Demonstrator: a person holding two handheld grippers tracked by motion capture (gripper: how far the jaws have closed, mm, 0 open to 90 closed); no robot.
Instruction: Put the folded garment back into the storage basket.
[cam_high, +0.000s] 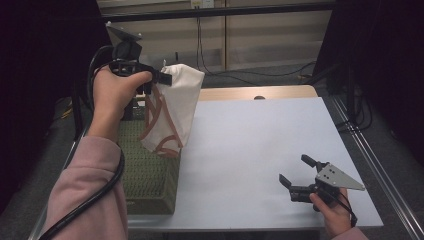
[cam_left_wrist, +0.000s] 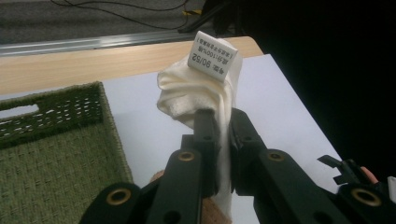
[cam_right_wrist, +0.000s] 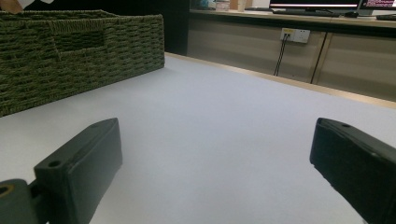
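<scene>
Currently, one cream garment (cam_high: 172, 107) was held pinched in the left gripper (cam_high: 161, 76), hanging above the green woven basket (cam_high: 147, 175) at the table's (cam_high: 260, 145) left edge. The right gripper (cam_high: 295, 172) was rested wide near the front right corner, well apart.

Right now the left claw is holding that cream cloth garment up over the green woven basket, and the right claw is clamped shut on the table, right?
Not quite: the right claw stands open, its jaws wide apart in the right gripper view. The rest holds: the left claw grips the cream cloth garment above the green woven basket.
</scene>
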